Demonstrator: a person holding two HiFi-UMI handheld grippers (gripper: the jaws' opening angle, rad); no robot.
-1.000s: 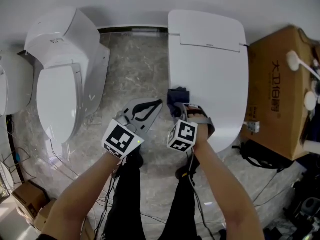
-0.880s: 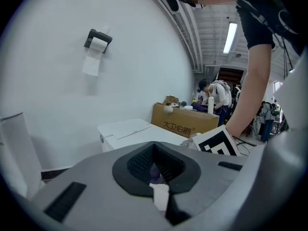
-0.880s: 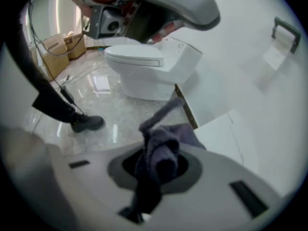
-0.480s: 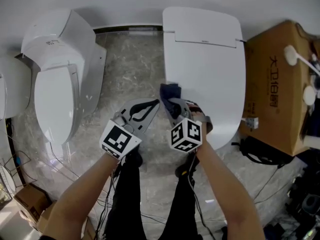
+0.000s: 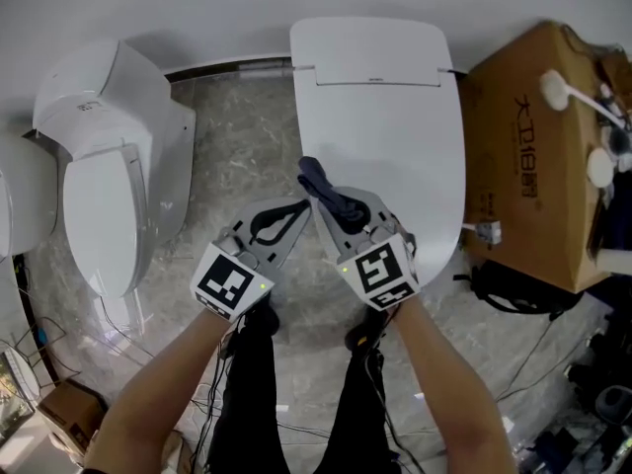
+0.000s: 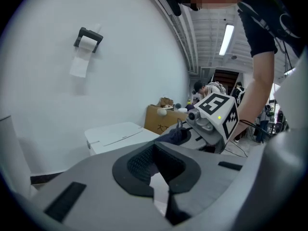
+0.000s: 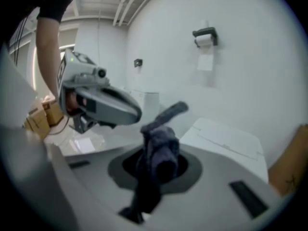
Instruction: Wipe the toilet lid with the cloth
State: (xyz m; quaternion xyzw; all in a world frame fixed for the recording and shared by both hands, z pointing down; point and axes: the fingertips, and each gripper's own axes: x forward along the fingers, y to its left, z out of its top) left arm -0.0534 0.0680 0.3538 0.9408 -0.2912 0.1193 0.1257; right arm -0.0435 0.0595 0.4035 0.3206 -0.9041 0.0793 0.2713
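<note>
The closed white toilet lid (image 5: 385, 136) fills the middle of the head view. My right gripper (image 5: 332, 205) hovers at the lid's left front edge, shut on a dark blue cloth (image 5: 323, 188) that sticks up out of its jaws. In the right gripper view the cloth (image 7: 159, 158) hangs bunched between the jaws, with the lid (image 7: 226, 138) beyond. My left gripper (image 5: 299, 213) is just left of the right one, over the floor, shut with nothing in it. The left gripper view shows the cloth (image 6: 174, 135) and the lid (image 6: 120, 134) ahead.
A second white toilet (image 5: 109, 166) stands to the left across a strip of marble floor (image 5: 242, 156). A cardboard box (image 5: 523, 156) with brushes on top sits right of the lid. A toilet roll holder (image 7: 204, 36) hangs on the wall. Cables lie on the floor near the person's legs.
The right gripper has lifted the cloth off the lid's left edge and swung left toward the left gripper. The left gripper has barely moved.
</note>
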